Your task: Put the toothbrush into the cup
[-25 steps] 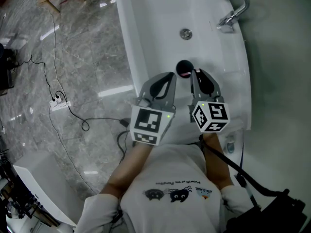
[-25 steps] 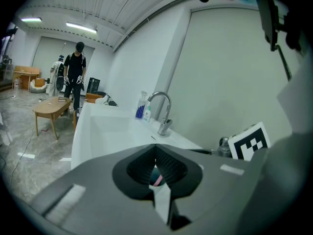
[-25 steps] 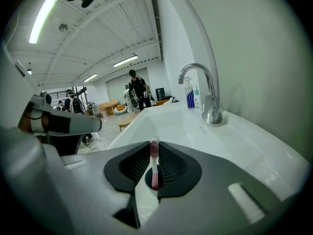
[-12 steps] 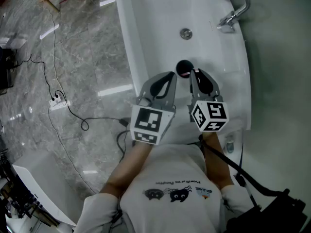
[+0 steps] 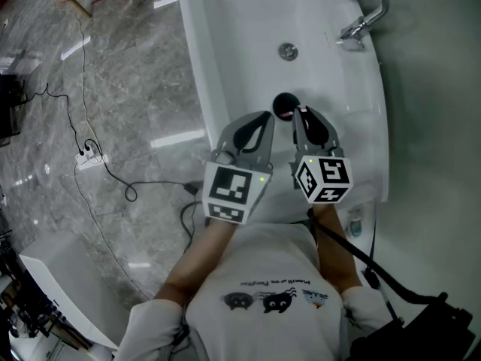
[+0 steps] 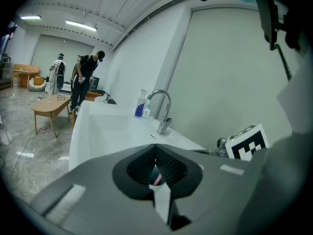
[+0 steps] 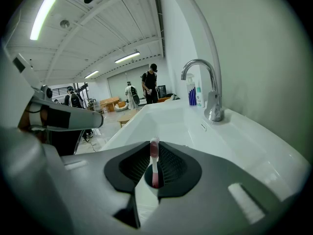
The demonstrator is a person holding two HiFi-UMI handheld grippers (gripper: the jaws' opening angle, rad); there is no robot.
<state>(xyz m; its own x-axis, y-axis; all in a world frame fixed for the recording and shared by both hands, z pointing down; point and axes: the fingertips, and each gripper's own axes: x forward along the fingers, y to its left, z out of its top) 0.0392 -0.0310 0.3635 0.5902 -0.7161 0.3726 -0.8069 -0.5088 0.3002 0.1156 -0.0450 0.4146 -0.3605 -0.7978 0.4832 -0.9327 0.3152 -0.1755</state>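
Observation:
A dark cup (image 5: 284, 105) stands on the near rim of the white sink (image 5: 240, 21). A pink and white toothbrush (image 7: 154, 163) stands upright with its lower end in the cup (image 7: 146, 178). Its white head (image 5: 301, 110) sits at the tips of my right gripper (image 5: 301, 116), which is shut on it just right of the cup. My left gripper (image 5: 265, 119) hangs just left of the cup, shut with nothing in it. Through the hollow of the left gripper (image 6: 155, 148) I see a bit of pink handle (image 6: 156, 178).
A chrome faucet (image 5: 364, 17) rises at the sink's far right, with a drain (image 5: 287, 51) in the basin and bottles (image 7: 195, 94) beside the faucet. A power strip and cable (image 5: 90, 160) lie on the grey floor at left. People stand near a wooden table (image 6: 49, 106) far off.

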